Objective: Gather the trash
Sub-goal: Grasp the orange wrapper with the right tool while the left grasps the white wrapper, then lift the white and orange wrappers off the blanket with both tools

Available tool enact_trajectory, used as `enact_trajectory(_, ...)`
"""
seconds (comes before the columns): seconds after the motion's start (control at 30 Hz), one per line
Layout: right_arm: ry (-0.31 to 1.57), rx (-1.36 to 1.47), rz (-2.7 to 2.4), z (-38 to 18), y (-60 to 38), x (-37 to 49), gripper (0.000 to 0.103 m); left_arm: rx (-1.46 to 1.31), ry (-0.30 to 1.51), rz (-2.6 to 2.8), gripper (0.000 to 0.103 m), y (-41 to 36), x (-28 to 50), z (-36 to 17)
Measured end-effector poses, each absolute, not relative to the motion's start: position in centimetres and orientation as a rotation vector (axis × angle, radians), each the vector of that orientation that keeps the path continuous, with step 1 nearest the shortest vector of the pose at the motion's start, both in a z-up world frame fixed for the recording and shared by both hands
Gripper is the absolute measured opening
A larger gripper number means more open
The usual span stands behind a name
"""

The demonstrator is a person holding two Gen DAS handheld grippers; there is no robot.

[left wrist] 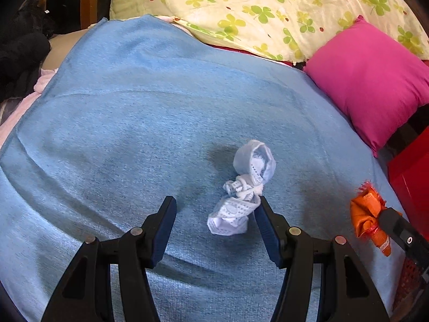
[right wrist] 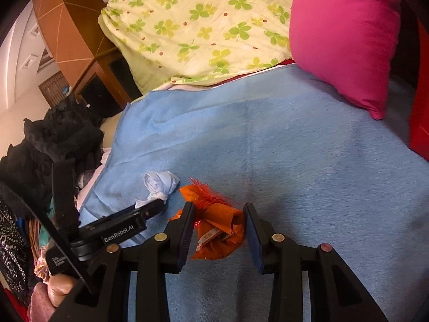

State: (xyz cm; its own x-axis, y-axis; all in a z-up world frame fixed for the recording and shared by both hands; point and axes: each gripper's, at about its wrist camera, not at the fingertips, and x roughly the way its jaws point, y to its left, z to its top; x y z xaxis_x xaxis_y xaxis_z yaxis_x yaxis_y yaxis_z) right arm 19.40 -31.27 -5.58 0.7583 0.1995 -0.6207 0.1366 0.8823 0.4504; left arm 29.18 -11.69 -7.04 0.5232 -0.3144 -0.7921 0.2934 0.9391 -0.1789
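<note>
Wide blue blanket (left wrist: 139, 123) spread over the bed, bare across its left and far stretches. Hemmed in at the far edge by a clover-print quilt (left wrist: 268, 8), at the far right by a pink pillow (left wrist: 372, 80), at the right edge by something red (left wrist: 410, 171).

Left gripper (left wrist: 215, 216) about half open, gripping nothing; crumpled white face mask (left wrist: 242, 193) lying on the blanket between the fingers, nearer the right one, seemingly brushing that fingertip (left wrist: 264, 206). Right gripper (right wrist: 218, 222) closed in on a crumpled orange wrapper (right wrist: 217, 230) with red netting, both fingers against it, low over the blanket's near right part.

Only from the right wrist: the left gripper's body from the side, a hand (right wrist: 60, 289) beneath it, a heap of dark clothes (right wrist: 53, 139) off the blanket's left edge, brown wooden furniture (right wrist: 72, 32) beyond. Only from the left wrist: the wrapper hanging off the right gripper's finger (left wrist: 394, 222), mask well left of it.
</note>
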Motion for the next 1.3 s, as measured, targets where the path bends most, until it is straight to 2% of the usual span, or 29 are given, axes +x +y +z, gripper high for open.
enact_trajectory(0.43,0.709,0.486,0.000,-5.7,-32.0,18.9,0.040,-0.093,0.960,-0.409,0.059,-12.4,29.8,-7.5)
enact_trajectory(0.5,0.708,0.476,0.002,-5.6,-31.8,18.8,0.040,-0.098,0.956,-0.413,0.039,-12.5,29.8,-7.6)
enact_trajectory(0.53,0.708,0.473,0.003,-5.5,-31.8,18.7,0.040,-0.101,0.957,-0.416,0.035,-12.6,29.9,-7.7)
enact_trajectory(0.57,0.706,0.470,0.003,-5.4,-31.8,18.6,0.039,-0.100,0.956,-0.416,0.024,-12.8,29.9,-7.7)
enact_trajectory(0.7,0.695,0.462,0.001,-4.9,-31.9,18.1,0.039,-0.066,0.948,-0.409,0.015,-13.3,29.6,-7.7)
enact_trajectory(0.93,0.650,0.449,-0.004,-3.1,-32.1,16.5,0.039,-0.036,0.921,-0.416,0.012,-13.6,28.3,-6.5)
enact_trajectory(1.3,0.562,0.400,-0.007,0.3,-30.7,12.6,0.039,0.005,0.793,-0.425,0.012,-13.3,22.5,-1.1)
